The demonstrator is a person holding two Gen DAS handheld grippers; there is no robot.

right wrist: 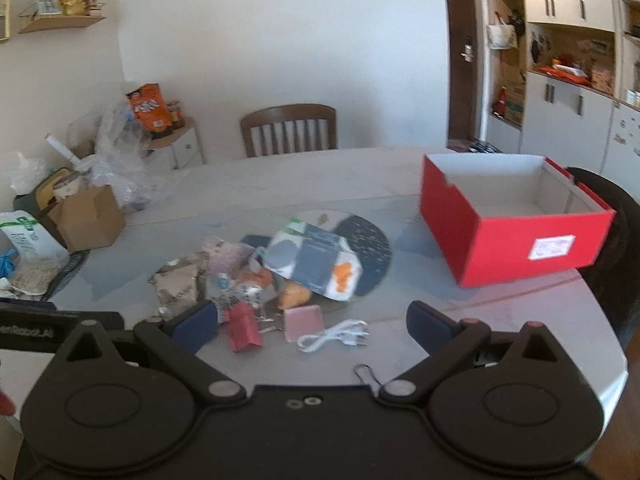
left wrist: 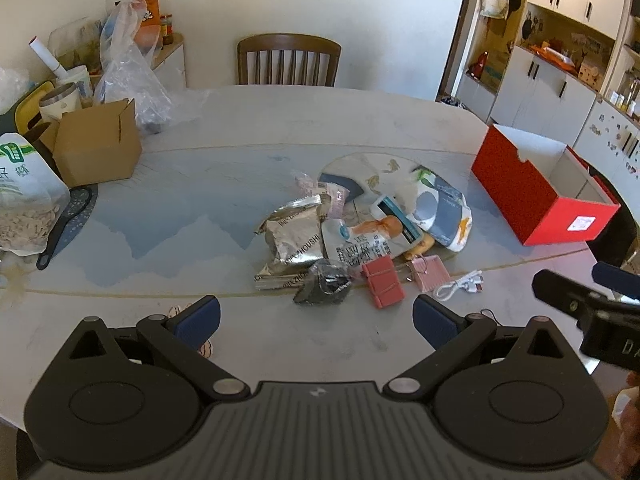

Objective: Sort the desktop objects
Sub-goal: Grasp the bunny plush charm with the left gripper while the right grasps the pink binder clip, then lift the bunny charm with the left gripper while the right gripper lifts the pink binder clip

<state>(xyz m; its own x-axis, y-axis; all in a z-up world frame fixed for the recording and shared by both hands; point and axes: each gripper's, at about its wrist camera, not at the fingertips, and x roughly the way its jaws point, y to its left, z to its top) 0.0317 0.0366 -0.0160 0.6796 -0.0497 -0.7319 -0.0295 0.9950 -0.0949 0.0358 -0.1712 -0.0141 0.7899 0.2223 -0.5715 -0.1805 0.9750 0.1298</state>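
Left tool [left wrist: 316,316] and right tool [right wrist: 312,326], both spread and carrying nothing, are hovering over the near edge of the bench [left wrist: 240,120]; the clutter is lying heaped mid-bench, seemingly awaiting sorting into the open red box [right wrist: 504,236] standing to its right; the silver packet [left wrist: 294,236] is bearing lettering too small to read reliably; the white cable [right wrist: 334,336] is lying nearest the right tool

On the surface [left wrist: 224,168] a heap of packets [left wrist: 296,240] sits at centre. At its 6 o'clock lie 2 binder clips [left wrist: 382,282], with a cable [left wrist: 460,286] at their 3 o'clock. An open box [left wrist: 532,204] stands at 3 o'clock, a carton [left wrist: 96,152] at 9, a chair [left wrist: 288,60] behind at 12
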